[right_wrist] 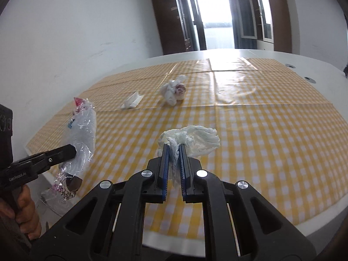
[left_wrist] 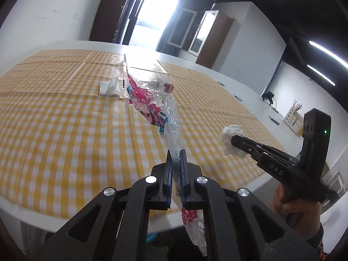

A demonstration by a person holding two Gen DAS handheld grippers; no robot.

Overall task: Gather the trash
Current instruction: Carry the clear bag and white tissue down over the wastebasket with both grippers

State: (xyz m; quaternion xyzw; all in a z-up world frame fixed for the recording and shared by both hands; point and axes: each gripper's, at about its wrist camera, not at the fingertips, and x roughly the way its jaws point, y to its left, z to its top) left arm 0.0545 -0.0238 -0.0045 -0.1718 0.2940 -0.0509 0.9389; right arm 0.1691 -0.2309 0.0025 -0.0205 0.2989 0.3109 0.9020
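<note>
Closest to the left camera: left gripper (left_wrist: 176, 152) with blue-padded fingers (left_wrist: 169, 165) pinched tight on a clear plastic wrapper (left_wrist: 152, 106), pink and blue print on it. Stretches up and away from the pads, held off the counter (left_wrist: 65, 130), with a crinkled tail hanging down below the fingers. Same wrapper (right_wrist: 83, 134) seen from the other camera, off at the left edge, clamped in the black tips of the left gripper (right_wrist: 72, 151), bare hand (right_wrist: 28, 215) on the handle.

Right up front in the right camera: right gripper (right_wrist: 173, 152), fingers (right_wrist: 165, 163) squeezed on a crumpled white tissue (right_wrist: 195, 139). Bunched part caught between the pads, rest puffing out to the right, above the yellow-and-white checked cloth (right_wrist: 261, 152). From the left camera, same tissue (left_wrist: 230, 139) sticking out of the tip of the right gripper (left_wrist: 233, 141), lifted over the counter's near right edge, hand (left_wrist: 298, 208) underneath.

Further back on the cloth: a flat folded white napkin (right_wrist: 132, 102) lying on its own, and just past it to the right a balled-up white wad (right_wrist: 174, 90) with a reddish blotch, well apart from the napkin. Both sitting loose on the counter, neither touched. Napkin (left_wrist: 111, 87) also showing in the left view, partly behind the held wrapper.

Way at the back: white wall, brown cabinets (right_wrist: 171, 17), bright doorway (right_wrist: 215, 10).
</note>
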